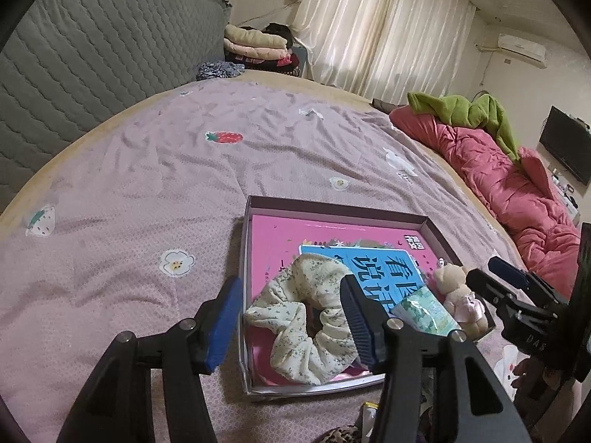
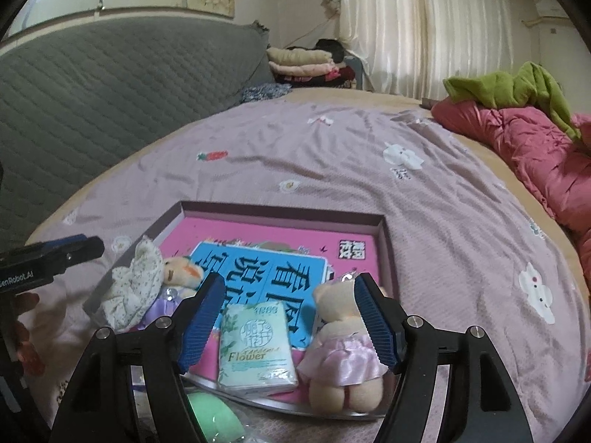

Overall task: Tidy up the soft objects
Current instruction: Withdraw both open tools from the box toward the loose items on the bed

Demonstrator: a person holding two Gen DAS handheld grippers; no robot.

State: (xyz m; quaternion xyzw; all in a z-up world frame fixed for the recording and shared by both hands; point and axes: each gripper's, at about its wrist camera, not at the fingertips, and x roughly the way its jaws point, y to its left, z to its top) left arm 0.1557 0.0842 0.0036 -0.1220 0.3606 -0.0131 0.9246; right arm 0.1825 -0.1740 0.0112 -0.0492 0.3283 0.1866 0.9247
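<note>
A shallow box (image 1: 334, 208) (image 2: 280, 210) with a pink and blue book inside lies on the bed. A cream floral scrunchie (image 1: 306, 317) (image 2: 129, 288) rests in its near left part. My left gripper (image 1: 290, 323) is open, its jaws either side of the scrunchie, not touching. A tissue pack (image 2: 256, 347) (image 1: 424, 312) lies at the box's near edge. A bear in a pink dress (image 2: 340, 350) (image 1: 460, 291) sits beside it. A second bear in purple (image 2: 177, 277) lies by the scrunchie. My right gripper (image 2: 290, 326) is open above the tissue pack and pink bear.
The bed has a lilac sheet (image 1: 184, 170) and a grey quilted headboard (image 1: 92, 55). A red quilt with a green garment (image 1: 498, 170) lies along the right side. Folded clothes (image 1: 258, 46) are stacked at the far end. A green object (image 2: 214, 417) lies below the right gripper.
</note>
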